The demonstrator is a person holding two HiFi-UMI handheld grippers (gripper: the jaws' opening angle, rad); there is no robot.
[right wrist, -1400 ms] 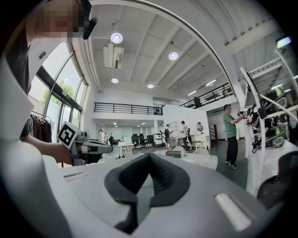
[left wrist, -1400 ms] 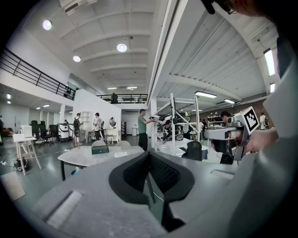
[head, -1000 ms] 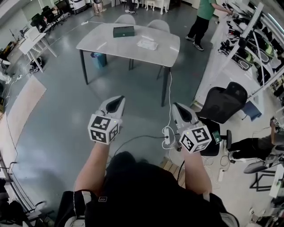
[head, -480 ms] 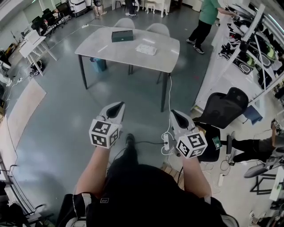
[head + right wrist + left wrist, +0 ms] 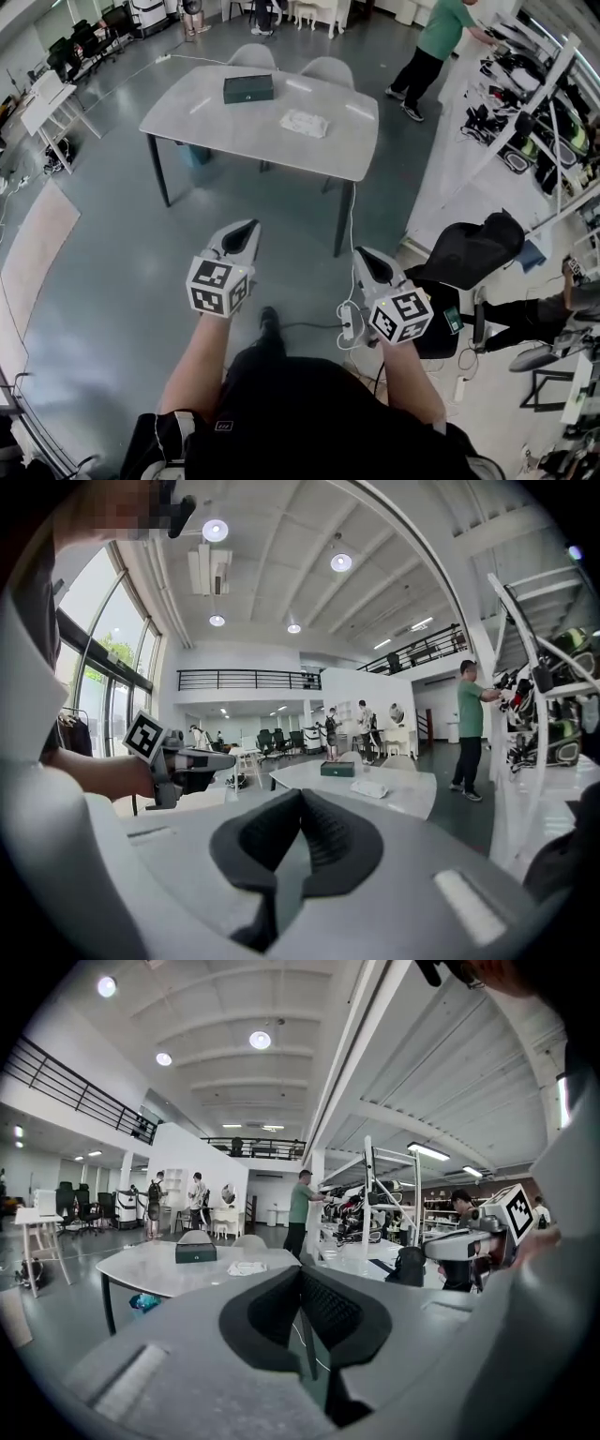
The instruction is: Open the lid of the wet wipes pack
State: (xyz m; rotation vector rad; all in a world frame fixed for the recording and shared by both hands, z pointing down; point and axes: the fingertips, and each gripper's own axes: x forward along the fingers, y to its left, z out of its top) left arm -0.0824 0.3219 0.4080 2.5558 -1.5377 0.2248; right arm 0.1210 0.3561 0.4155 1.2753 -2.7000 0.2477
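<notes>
The wet wipes pack point(image 5: 305, 123) lies flat on the pale bench point(image 5: 234, 131), in the right half as you look down on it. It is too small here to tell how its lid stands. A dark green box point(image 5: 248, 88) sits on the same bench, left of the pack and farther from you, well apart from it. Two light chairs point(image 5: 328, 70) are tucked in at the bench's far side. Past the far right corner, a person in a green top point(image 5: 433, 42) stands facing the shelving point(image 5: 553, 122).

You are well short of the bench, with grey floor point(image 5: 112, 262) between you and it. Your left tongs point(image 5: 248, 225) are closed, the pads meeting at the tips with nothing between them, and they point toward the bench. Your right tongs point(image 5: 361, 253) are closed and empty too, held beside the left ones at about the same height, the two well apart. Neither pair is anywhere near the pack.

In the left gripper view, the pack point(image 5: 247, 1267) shows just above and left of the closed tips, with the box point(image 5: 196, 1252) to its left. In the right gripper view, the pack point(image 5: 368, 789) sits right of the tips.

A white power strip point(image 5: 347, 322) lies on the floor close by your right tongs. A black office chair point(image 5: 469, 248) stands to their right.
</notes>
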